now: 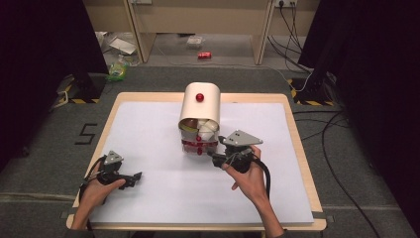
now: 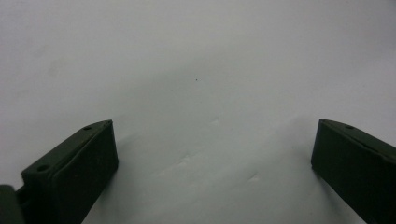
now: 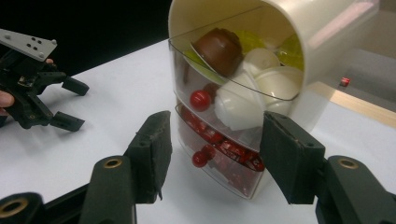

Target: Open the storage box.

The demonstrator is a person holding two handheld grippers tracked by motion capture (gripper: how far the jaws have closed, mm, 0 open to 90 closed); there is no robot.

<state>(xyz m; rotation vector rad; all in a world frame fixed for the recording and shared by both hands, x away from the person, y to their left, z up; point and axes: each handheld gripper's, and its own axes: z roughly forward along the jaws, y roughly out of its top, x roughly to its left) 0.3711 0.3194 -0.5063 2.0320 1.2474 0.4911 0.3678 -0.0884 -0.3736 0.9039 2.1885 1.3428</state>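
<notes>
Currently: drawer unit mid-table; right gripper, jaws apart, faces its lower red knob, probably for pulling. Left gripper idle, apart, over white sheet.

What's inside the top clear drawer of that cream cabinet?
The top drawer holds a brown capsule, white capsules and yellow-green ones. The cream cabinet hides whatever lies farther back.

Both forearms bare, no sleeves visible. Left gripper and right gripper: black bodies, thick black rectangular jaws, brass-ringed pivot holes, black trailing cables, grey three-cornered top plates with small holes.
</notes>
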